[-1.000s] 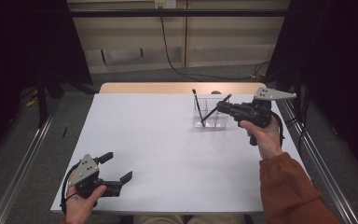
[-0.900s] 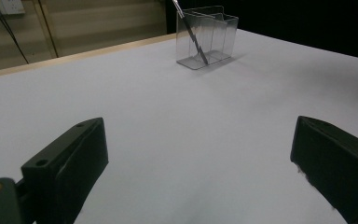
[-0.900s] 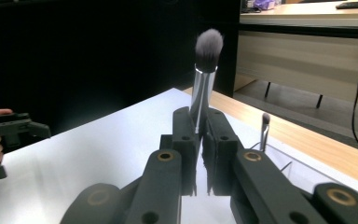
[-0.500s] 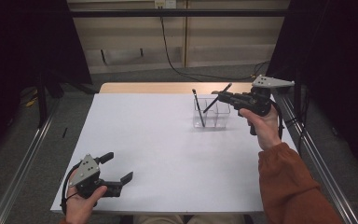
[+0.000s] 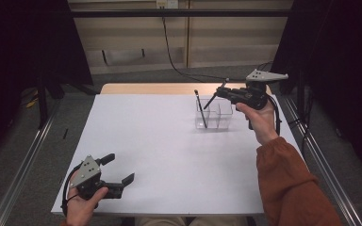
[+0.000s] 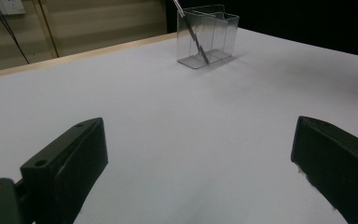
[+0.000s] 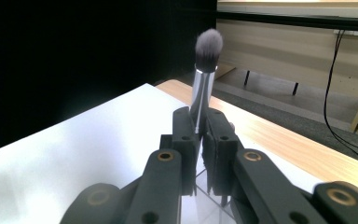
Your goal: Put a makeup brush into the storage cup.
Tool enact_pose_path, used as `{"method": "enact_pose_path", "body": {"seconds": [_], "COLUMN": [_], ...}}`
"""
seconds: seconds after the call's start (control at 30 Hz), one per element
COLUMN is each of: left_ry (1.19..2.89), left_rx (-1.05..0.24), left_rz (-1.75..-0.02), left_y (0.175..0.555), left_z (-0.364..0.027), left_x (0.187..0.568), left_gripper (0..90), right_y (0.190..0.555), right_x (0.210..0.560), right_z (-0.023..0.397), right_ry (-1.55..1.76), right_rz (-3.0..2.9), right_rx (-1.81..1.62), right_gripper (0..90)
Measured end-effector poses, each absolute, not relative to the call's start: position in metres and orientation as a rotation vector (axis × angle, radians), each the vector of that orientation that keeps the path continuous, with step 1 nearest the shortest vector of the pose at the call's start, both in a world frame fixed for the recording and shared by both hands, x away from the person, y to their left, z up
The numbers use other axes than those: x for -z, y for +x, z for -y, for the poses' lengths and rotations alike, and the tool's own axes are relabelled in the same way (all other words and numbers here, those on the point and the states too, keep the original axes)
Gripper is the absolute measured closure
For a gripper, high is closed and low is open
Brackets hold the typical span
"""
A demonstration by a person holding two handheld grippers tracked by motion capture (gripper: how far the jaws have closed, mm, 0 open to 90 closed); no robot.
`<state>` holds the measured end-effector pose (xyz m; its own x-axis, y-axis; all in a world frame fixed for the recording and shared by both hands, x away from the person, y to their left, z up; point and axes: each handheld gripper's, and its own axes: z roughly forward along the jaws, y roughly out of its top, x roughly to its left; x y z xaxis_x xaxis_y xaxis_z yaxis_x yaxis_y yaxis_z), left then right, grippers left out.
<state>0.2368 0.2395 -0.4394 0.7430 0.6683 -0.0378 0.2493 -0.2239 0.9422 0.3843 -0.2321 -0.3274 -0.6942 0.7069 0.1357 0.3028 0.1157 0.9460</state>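
Now the right gripper (image 7: 199,135) is clenched on a makeup brush (image 7: 205,79), silver stem pinched between the jaws, bristles poking up just past the tips. Below and just ahead of those jaws stands the clear holder (image 5: 213,114), one dark brush (image 5: 200,109) already leaning inside it. Best bet, I'd say: line the handle end over an open compartment, tilt it steeply, lower before letting go, and mind the leaning brush. Well apart, the left gripper (image 5: 122,170) rests released, jaws wide over the bare table (image 5: 160,155).
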Motion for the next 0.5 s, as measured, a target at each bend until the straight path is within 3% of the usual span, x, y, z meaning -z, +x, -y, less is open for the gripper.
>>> {"method": "enact_pose_path", "body": {"seconds": [0.5], "left_ry": [1.811], "left_rx": [-0.455], "left_rz": [-0.711], "left_y": [0.238], "left_z": [-0.239], "left_x": [0.44], "left_gripper": [3.3], "right_y": [0.401], "right_x": [0.336], "right_z": [0.221], "right_ry": [1.027], "right_rz": [-2.098], "right_rx": [-1.528], "right_gripper": [84.2]}}
